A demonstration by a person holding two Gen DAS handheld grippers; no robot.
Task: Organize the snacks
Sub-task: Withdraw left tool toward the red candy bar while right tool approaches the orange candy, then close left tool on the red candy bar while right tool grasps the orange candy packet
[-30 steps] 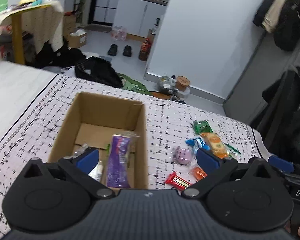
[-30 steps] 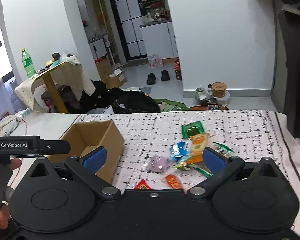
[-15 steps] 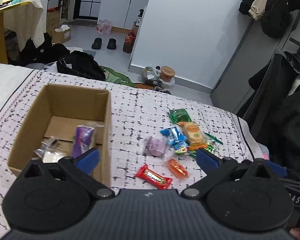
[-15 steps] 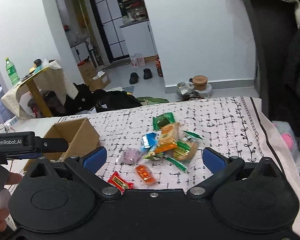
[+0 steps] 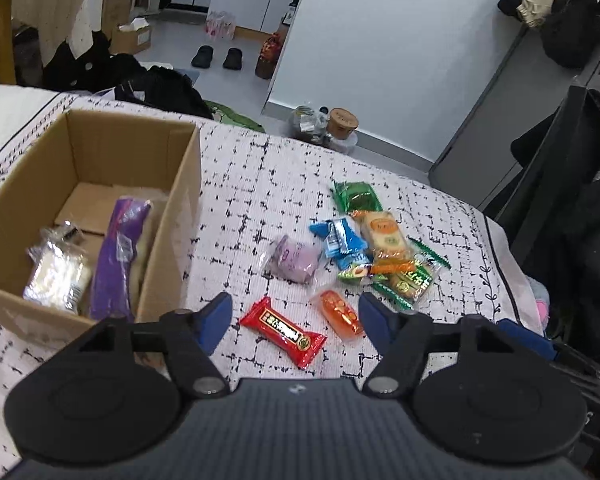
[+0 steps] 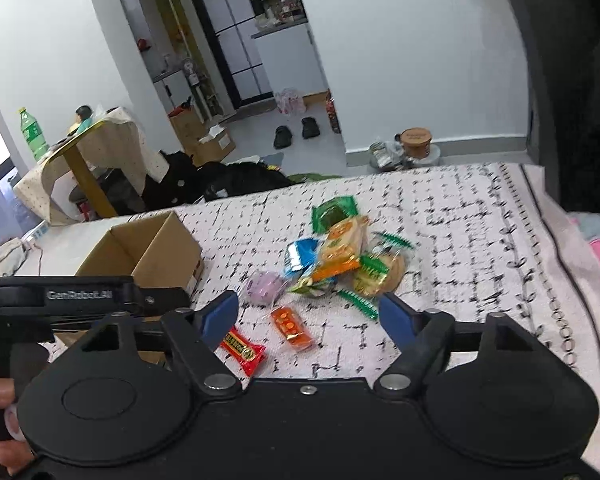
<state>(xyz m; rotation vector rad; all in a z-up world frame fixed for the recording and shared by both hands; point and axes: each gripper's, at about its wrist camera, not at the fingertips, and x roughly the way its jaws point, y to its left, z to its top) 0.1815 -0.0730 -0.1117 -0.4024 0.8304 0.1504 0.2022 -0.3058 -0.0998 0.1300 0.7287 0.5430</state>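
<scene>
Two downward wrist views, shared snacks

An open cardboard box is seen at the left of the frame, with a purple packet and a clear packet laid inside. Loose snacks are scattered right of centre: a red bar, an orange packet, a lilac packet and a mixed pile.

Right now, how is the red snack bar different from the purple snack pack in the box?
The red snack bar lies flat on the patterned cloth, outside the cardboard box; the purple snack pack is already inside it, propped at a slant beside a clear packet. The red bar is short, with a printed label; the purple pack is longer, and its other side is clear. Both are sealed and untouched by either gripper.
</scene>
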